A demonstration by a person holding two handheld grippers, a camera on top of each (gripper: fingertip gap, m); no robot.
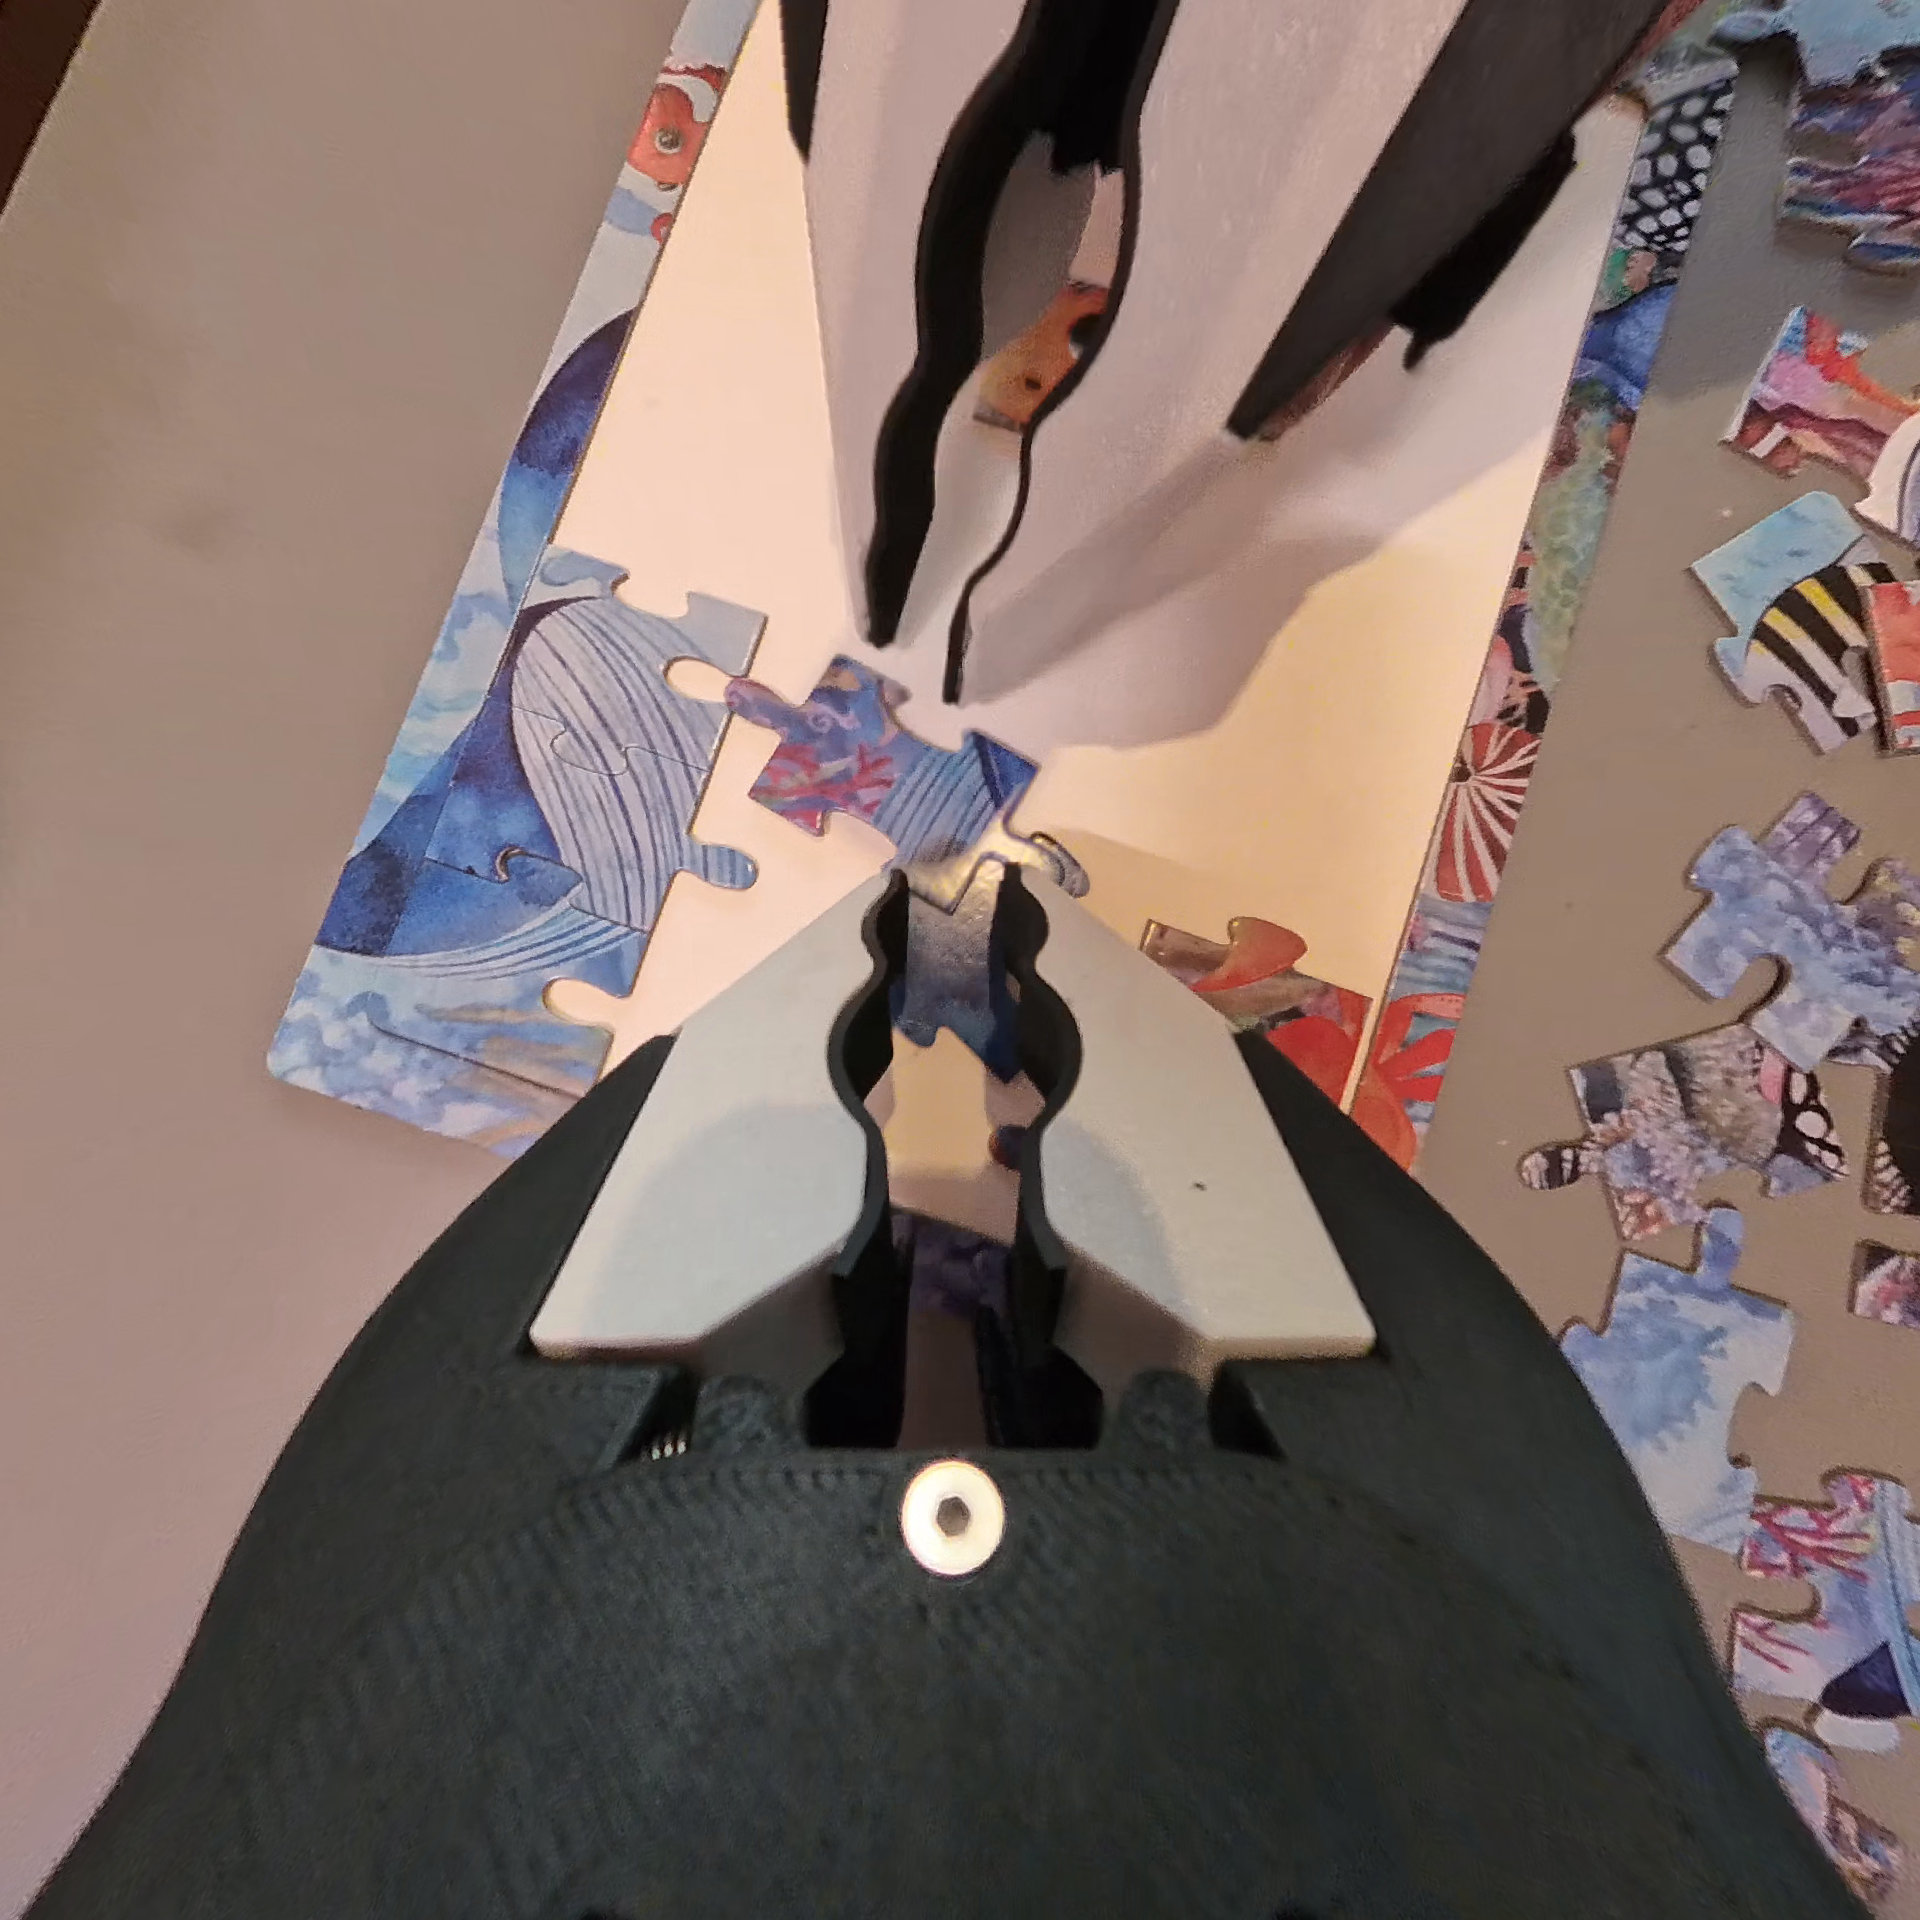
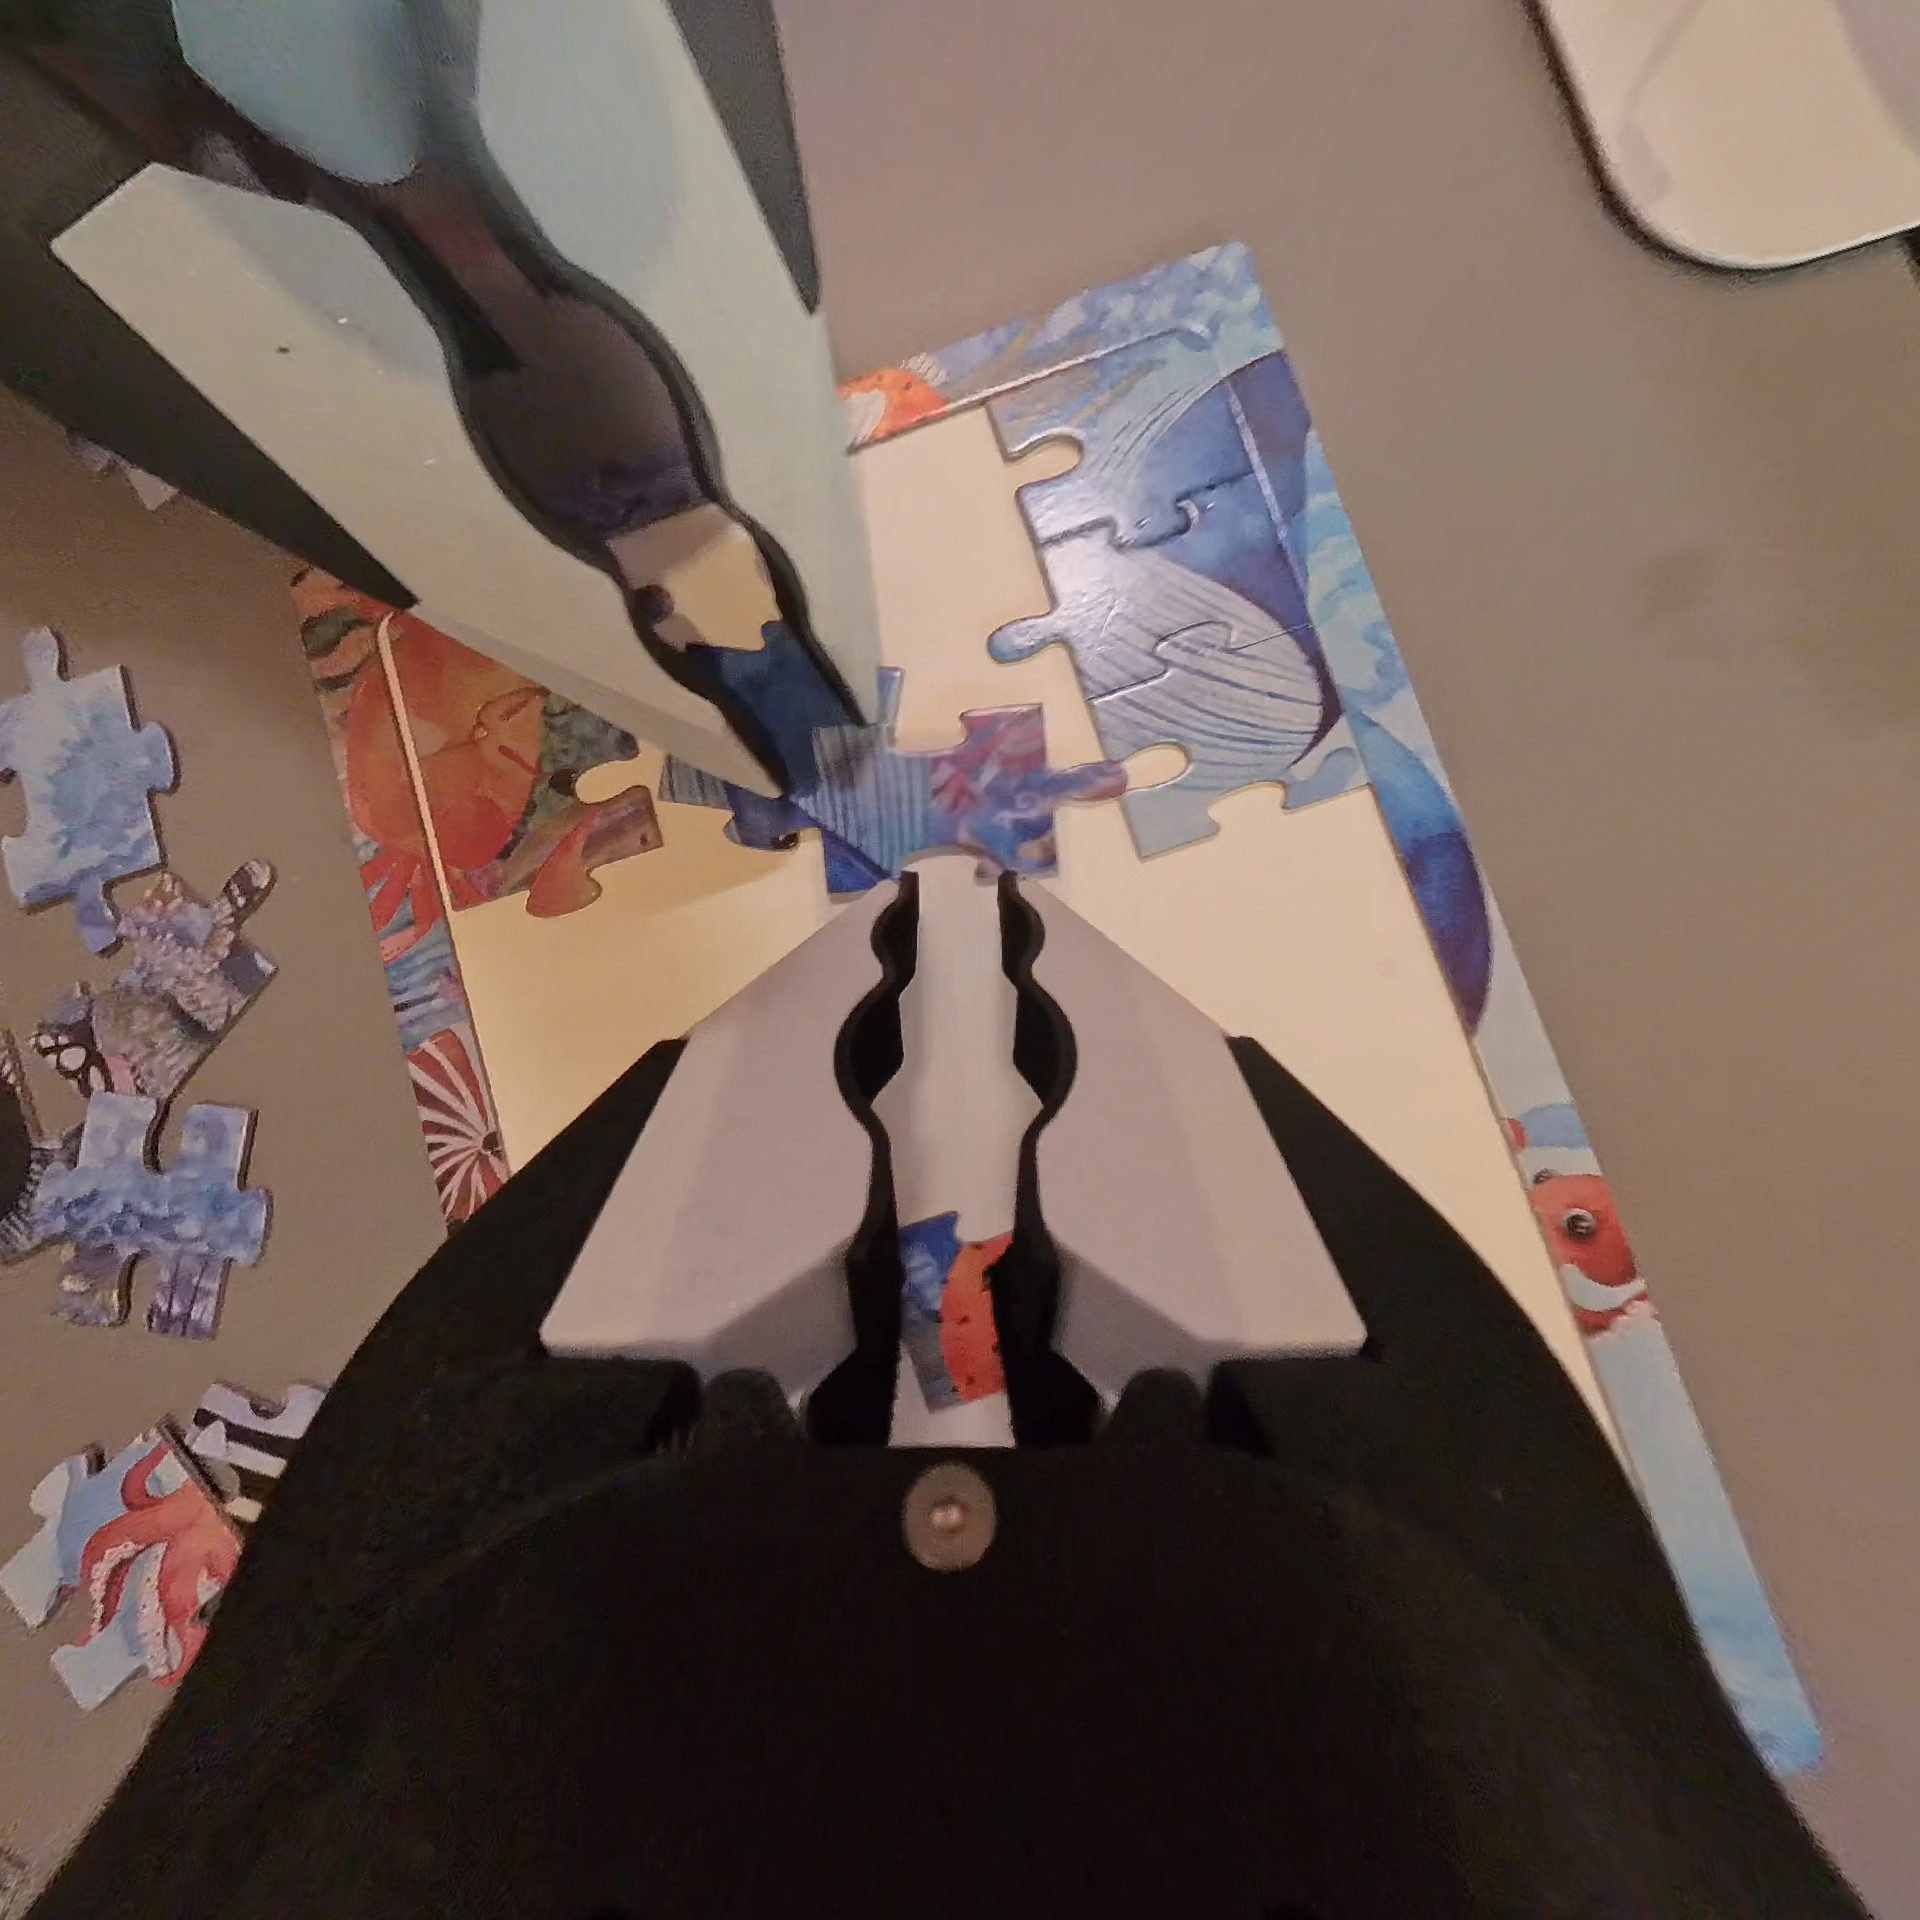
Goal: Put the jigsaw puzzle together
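A loose blue piece with stripes and pink coral (image 1: pixel 883 774) lies flat in the cream puzzle tray (image 1: pixel 1195 810). Its tab points at a socket of the assembled whale section (image 1: pixel 592 790), just short of it. My left gripper (image 1: pixel 954 881) is drawn almost shut, grips nothing, and its tips rest on the piece's near edge. A dark blue piece shows through its slit. My right gripper (image 2: pixel 954 881) is also almost shut and empty, its tips at the opposite edge of the same piece (image 2: pixel 966 800). Each gripper shows in the other's view, the right (image 1: pixel 920 665) and the left (image 2: pixel 821 753).
An assembled crab section (image 2: pixel 499 769) sits at the tray's other side. An orange and blue piece (image 2: pixel 961 1309) lies in the tray under my right gripper. Several loose pieces (image 1: pixel 1787 935) lie on the grey table beside the tray. A white object (image 2: pixel 1766 125) is at the far corner. Left and right tips are no more than a few centimetres apart. The assembled whale section (image 1: pixel 592 790) is about equally far from each gripper, around 6 cm. It turns up in the right wrist view (image 2: pixel 1157 614) as well.
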